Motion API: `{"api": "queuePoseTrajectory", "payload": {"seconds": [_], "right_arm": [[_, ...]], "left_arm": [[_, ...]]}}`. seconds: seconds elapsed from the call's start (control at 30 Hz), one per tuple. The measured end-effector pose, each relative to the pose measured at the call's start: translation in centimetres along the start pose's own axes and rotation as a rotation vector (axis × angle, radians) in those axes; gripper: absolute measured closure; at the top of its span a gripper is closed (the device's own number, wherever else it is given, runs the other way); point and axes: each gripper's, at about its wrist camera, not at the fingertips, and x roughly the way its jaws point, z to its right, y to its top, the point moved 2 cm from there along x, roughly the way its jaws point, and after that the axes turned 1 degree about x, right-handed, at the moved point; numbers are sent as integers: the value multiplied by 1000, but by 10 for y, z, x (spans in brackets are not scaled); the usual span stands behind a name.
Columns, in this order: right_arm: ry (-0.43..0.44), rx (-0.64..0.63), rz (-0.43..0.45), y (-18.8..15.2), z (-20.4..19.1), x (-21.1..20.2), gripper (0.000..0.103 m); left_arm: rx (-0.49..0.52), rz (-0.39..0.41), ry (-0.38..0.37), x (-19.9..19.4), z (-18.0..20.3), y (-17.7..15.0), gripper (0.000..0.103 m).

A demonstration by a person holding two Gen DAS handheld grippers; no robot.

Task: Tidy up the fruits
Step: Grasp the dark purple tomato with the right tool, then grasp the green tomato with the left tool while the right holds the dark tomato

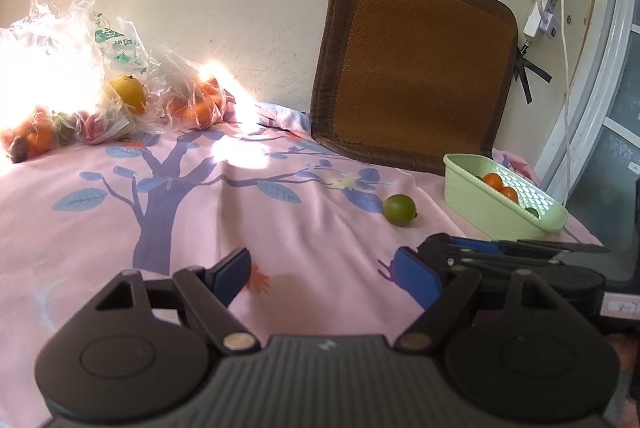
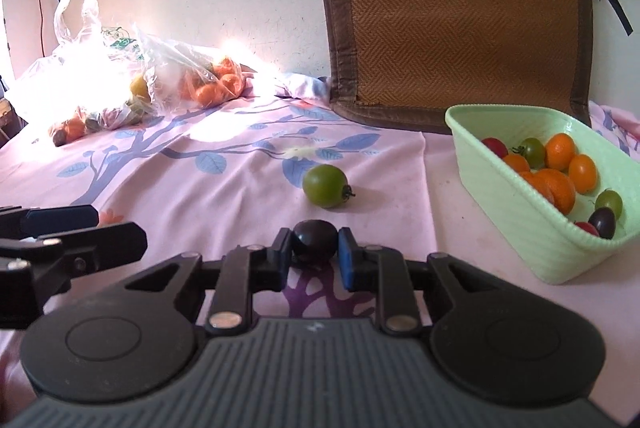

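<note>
My right gripper [image 2: 314,255] is shut on a dark purple tomato [image 2: 314,240], just above the pink cloth. A green tomato [image 2: 326,185] [image 1: 399,209] lies loose on the cloth a little beyond it. To the right stands a pale green basket [image 2: 516,212] [image 1: 472,188] holding several orange, green, red and dark small fruits. My left gripper [image 1: 324,270] is open over bare cloth with nothing between its blue pads; its fingers [image 2: 60,220] show at the left edge of the right wrist view.
Clear plastic bags [image 1: 80,80] [image 2: 120,80] with oranges, a yellow fruit and other fruit sit at the far left by the wall. A brown woven cushion [image 1: 416,68] [image 2: 456,12] leans on the wall behind the basket. A power strip and cord [image 1: 548,12] hang at right.
</note>
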Motion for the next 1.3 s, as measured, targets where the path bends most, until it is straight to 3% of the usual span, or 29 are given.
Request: {"api": "queuePoseTrajectory", "payload": {"seconds": [0.13, 0.23, 0.37, 0.47, 0.53, 0.6, 0.67, 0.8, 0.97, 1.13, 1.3], "right_arm": [[-31, 3, 54, -12, 11, -32, 76], [-65, 4, 69, -25, 27, -52, 76], [-119, 32, 70, -36, 47, -62, 75], [-121, 100, 45, -41, 62, -58, 75], [-98, 135, 45, -42, 68, -57, 74], [-89, 147, 45, -42, 68, -57, 74], [-84, 153, 46, -42, 67, -57, 74], [-66, 178, 53, -45, 71, -60, 74], [-43, 217, 72, -54, 75, -77, 74], [-43, 152, 91, -72, 62, -105, 74], [-73, 77, 93, -87, 51, -118, 74]], "left_arm": [[66, -22, -14, 13, 18, 14, 21], [175, -16, -37, 29, 43, 33, 23], [329, -48, -50, 72, 75, 40, 33], [345, -86, -40, 96, 82, 37, 37], [318, -116, -47, 107, 81, 37, 48], [294, -135, -49, 112, 79, 38, 69], [274, -138, -50, 114, 76, 39, 71], [268, -143, -52, 98, 77, 31, 72], [268, -141, -145, 42, 92, 6, 71], [329, -138, -217, -2, 116, -25, 71], [382, -130, -235, -14, 134, -42, 69]]}}
